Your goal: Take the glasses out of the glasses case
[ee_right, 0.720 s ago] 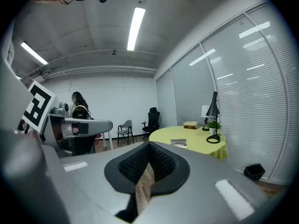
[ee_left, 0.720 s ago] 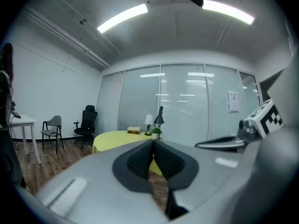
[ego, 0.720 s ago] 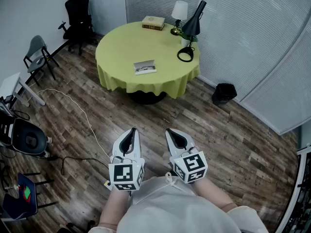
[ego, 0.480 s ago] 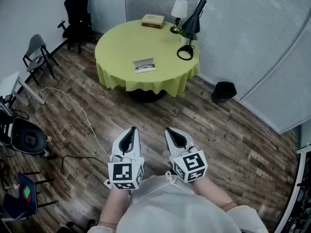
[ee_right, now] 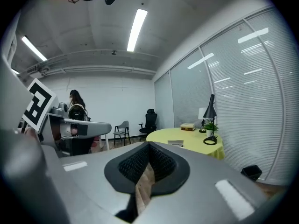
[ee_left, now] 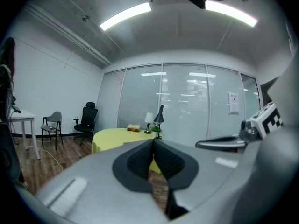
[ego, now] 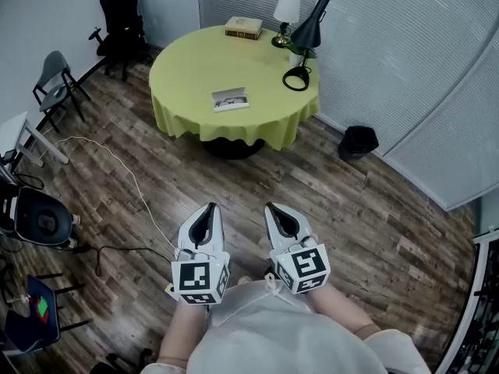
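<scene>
An open glasses case [ego: 231, 99] with the glasses lying in it rests on the near side of a round table [ego: 187, 61] under a yellow cloth, far ahead of me. The case also shows small in the right gripper view as a flat case [ee_right: 176, 144] on the cloth. Both grippers hang low in front of my body, over the wooden floor, well short of the table. My left gripper [ego: 209, 209] [ee_left: 153, 141] is shut with nothing in it. My right gripper [ego: 273, 209] [ee_right: 149, 146] beside it has its pads together, also holding nothing.
A book [ego: 244, 27], a white-shaded lamp [ego: 287, 10], a black desk lamp [ego: 306, 33] and a small plant stand at the table's far edge. A black bin [ego: 358, 142] sits right of the table. Chairs [ego: 53, 76] and a white cable [ego: 117, 170] lie left.
The table and room have slid slightly up and left in the head view. Both grippers keep their places side by side, still shut.
</scene>
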